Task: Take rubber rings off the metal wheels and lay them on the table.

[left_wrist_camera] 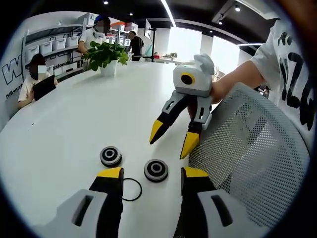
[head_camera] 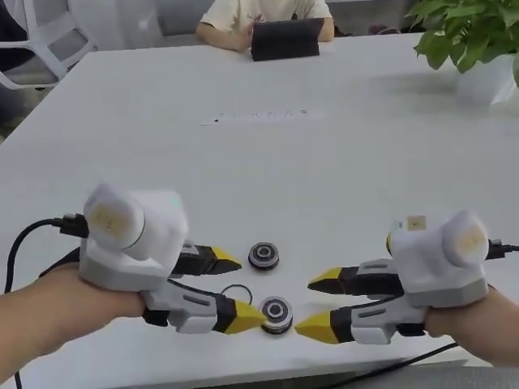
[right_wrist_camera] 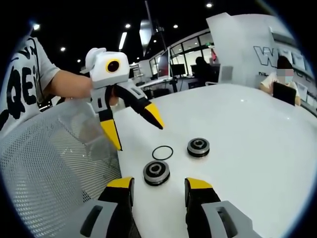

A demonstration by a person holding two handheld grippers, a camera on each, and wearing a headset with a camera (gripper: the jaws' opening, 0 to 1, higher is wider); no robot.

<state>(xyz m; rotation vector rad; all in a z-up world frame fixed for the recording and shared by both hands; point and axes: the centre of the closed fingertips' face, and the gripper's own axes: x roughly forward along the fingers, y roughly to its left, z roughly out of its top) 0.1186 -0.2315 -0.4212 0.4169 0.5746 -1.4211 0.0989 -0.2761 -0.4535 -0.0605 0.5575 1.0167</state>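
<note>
Two small metal wheels with dark rims lie near the table's front edge, one (head_camera: 264, 255) farther back and one (head_camera: 276, 313) nearer. A thin black rubber ring (head_camera: 237, 293) lies loose and flat beside them. My left gripper (head_camera: 243, 290) is open, its yellow tips on either side of the loose ring. My right gripper (head_camera: 306, 305) is open just right of the near wheel. In the left gripper view the near wheel (left_wrist_camera: 156, 170) sits between my jaws, with the ring (left_wrist_camera: 130, 189) beside it. In the right gripper view the same wheel (right_wrist_camera: 156, 172) lies just ahead of my jaws, the ring (right_wrist_camera: 162, 152) beyond.
The white table (head_camera: 324, 162) stretches far ahead. A potted plant (head_camera: 474, 40) stands at the back right. A person with a dark tablet (head_camera: 285, 39) sits at the far side. A black cable (head_camera: 24, 239) trails from my left gripper. A mesh chair (left_wrist_camera: 247, 148) is close behind.
</note>
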